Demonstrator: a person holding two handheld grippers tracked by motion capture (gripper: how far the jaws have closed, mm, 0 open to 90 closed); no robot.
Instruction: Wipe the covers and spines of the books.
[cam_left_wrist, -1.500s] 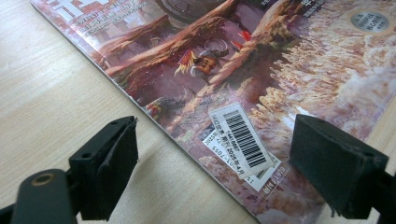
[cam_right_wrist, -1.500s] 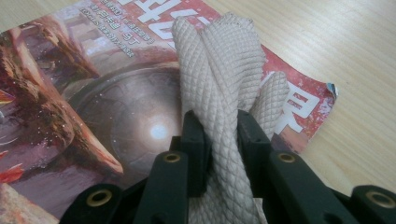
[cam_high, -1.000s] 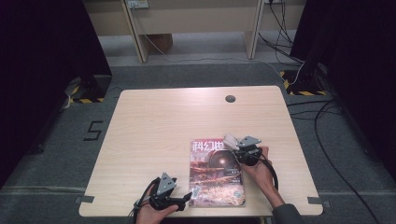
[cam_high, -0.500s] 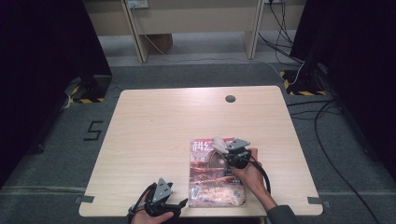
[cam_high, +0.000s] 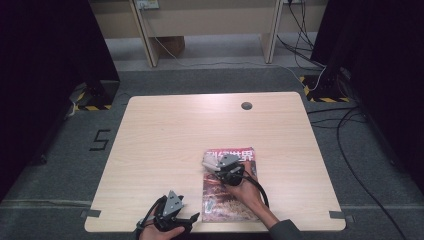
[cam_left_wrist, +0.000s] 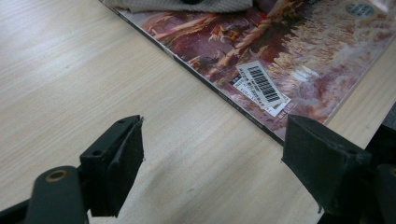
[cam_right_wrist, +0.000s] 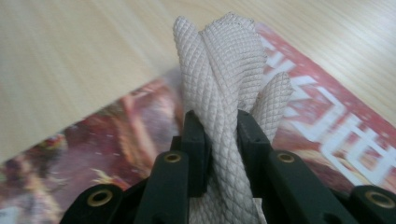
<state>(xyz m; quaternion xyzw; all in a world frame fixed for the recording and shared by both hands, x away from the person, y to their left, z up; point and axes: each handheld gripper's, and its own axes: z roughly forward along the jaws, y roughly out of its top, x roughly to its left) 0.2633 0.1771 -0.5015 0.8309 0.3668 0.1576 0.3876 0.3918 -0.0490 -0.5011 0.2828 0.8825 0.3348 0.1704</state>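
The right gripper's (cam_high: 216, 162) fingers pinch a bunched white cloth (cam_right_wrist: 224, 70) over the magazine (cam_high: 227, 200) near the desk's (cam_high: 165, 130) front edge. The left gripper's (cam_left_wrist: 212, 154) fingers stand wide and empty beside the magazine's spine. Best to keep the cloth flat and press lightly, sweeping evenly across the cover. Grey floor surrounds the desk.

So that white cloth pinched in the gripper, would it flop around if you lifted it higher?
Probably, yes. The cloth is bunched and folded where the right gripper squeezes it, so it looks soft and limp. Its waffle-like weave suggests it is light and unlikely to slip from the pads. Dragged over the glossy magazine, it should slide easily.
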